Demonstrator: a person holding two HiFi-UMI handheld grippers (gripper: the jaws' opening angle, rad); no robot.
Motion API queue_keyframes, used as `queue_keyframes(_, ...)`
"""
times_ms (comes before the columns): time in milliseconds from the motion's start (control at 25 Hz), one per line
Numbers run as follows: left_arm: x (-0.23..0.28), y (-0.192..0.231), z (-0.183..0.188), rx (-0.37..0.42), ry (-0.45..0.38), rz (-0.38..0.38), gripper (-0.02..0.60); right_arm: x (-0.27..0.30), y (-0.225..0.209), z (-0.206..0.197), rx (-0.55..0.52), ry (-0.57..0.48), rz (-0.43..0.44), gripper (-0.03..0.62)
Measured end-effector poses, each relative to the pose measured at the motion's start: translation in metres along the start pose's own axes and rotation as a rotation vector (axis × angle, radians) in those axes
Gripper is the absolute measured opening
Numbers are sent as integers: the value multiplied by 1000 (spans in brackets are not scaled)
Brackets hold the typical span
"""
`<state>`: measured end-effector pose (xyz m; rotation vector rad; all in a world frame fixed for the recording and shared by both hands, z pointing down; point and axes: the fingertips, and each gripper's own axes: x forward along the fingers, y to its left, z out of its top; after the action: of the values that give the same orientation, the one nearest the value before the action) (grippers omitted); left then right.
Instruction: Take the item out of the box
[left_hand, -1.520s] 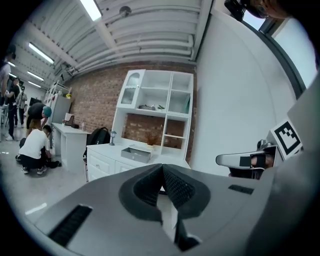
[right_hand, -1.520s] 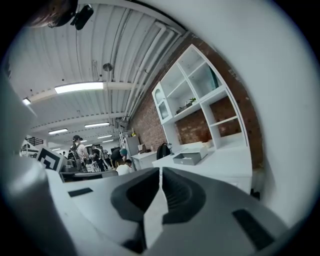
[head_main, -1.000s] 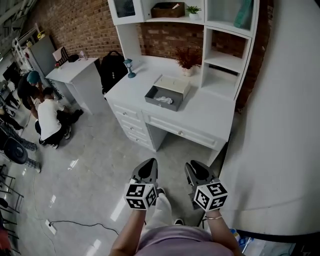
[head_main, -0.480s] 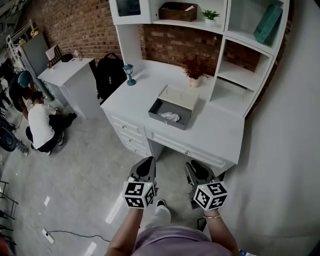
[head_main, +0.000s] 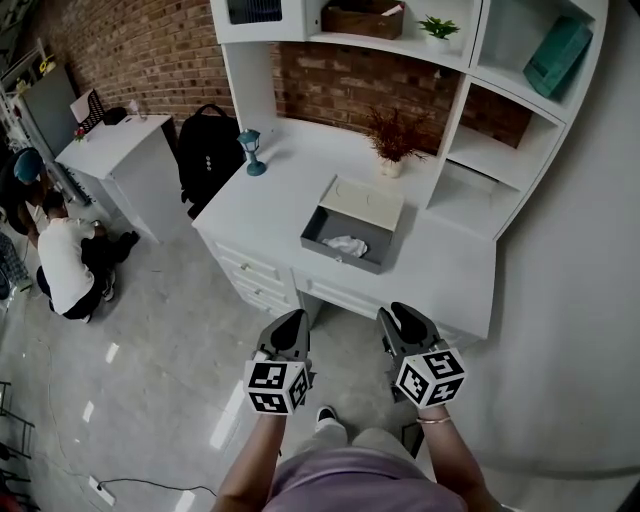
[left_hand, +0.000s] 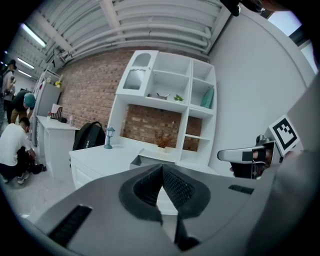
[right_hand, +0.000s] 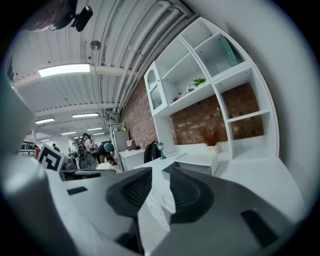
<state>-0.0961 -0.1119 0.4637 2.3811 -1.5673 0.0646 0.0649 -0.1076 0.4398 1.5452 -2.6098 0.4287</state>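
Note:
An open grey box (head_main: 340, 240) with its white lid tipped back sits on the white desk (head_main: 440, 270). A crumpled white item (head_main: 347, 245) lies inside it. Both grippers hover over the floor, short of the desk's front edge and apart from the box. My left gripper (head_main: 291, 323) is shut and holds nothing; its pads meet in the left gripper view (left_hand: 161, 170). My right gripper (head_main: 404, 316) has a gap between its jaws, which are opening with nothing between them (right_hand: 161, 172). The box (right_hand: 192, 162) lies ahead, beyond the jaws.
A blue lamp (head_main: 249, 150), a reddish potted plant (head_main: 392, 140) and a shelf hutch stand at the desk's back. A black backpack (head_main: 205, 155) leans at its left, beside a small white table (head_main: 110, 150). People crouch at far left (head_main: 65, 265). A white wall rises on the right.
The view has come closer to the desk, so the box now lies nearer the grippers. The right gripper has risen slightly in the view.

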Motion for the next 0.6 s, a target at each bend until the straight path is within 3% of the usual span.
queue_keyframes(320, 20, 18, 6, -14, -9, -26, 0, 34, -19, 12, -71, 8, -19, 120)
queue_keyframes(600, 33, 38, 9, -14, -2, 13, 2, 73, -40, 21, -129, 46, 21, 146)
